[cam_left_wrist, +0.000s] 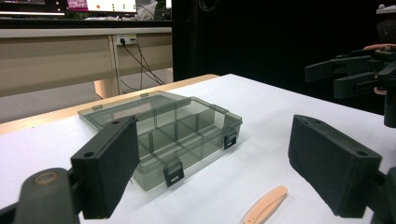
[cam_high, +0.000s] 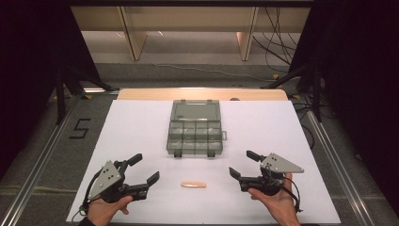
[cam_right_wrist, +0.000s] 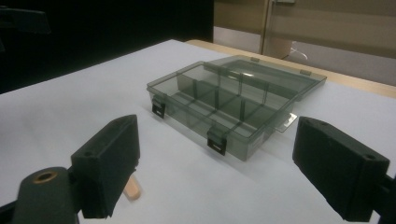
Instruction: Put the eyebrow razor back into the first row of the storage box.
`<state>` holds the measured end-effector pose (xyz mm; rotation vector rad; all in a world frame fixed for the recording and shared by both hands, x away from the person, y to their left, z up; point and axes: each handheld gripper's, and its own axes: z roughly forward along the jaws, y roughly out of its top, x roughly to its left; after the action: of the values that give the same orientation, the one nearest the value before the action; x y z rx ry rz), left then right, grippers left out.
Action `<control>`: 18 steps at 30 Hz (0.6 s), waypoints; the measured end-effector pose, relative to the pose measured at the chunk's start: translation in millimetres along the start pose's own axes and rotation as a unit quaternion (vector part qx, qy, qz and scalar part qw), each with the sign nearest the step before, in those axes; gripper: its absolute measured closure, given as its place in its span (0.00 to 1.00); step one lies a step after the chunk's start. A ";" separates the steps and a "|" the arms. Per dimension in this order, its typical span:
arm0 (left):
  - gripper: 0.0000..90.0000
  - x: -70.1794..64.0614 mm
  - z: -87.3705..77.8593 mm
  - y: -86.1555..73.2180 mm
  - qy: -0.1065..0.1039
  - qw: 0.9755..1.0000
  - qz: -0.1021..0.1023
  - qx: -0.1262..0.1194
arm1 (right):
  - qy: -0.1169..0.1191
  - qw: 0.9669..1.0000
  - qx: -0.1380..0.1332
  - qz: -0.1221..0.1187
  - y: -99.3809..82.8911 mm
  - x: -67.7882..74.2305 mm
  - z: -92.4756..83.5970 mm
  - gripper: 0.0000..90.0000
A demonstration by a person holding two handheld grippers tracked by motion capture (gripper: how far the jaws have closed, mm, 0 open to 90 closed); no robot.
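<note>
Both grippers, left (cam_high: pixel 141 169) and right (cam_high: pixel 242 165), hang wide and empty, flanking the peach stick (cam_high: pixel 193 185) at lower centre, ready to grab

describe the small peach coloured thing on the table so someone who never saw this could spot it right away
On the white table, the grey compartment box sits with its lid open. Nearer the person, between the left gripper and right gripper, lies the peach strip. It is the one pale, flat, slim piece, lying bare on the table.
</note>
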<state>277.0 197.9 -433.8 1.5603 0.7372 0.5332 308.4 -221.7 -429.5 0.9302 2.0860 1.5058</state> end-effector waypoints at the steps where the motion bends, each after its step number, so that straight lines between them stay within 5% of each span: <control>1: 0.18 -0.1 0.0 0.0 0.000 1.000 0.000 0.000 | 0.000 1.000 -0.001 -0.002 0.0 0.0 0.2 0.18; 18: 0.18 0.2 0.1 -0.3 0.001 1.000 0.001 0.002 | 0.015 0.999 0.025 -0.028 3.9 2.2 6.3 0.18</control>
<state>277.1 198.0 -434.2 1.5635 0.7386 0.5344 312.1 -215.1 -427.8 0.8638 2.1627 1.4537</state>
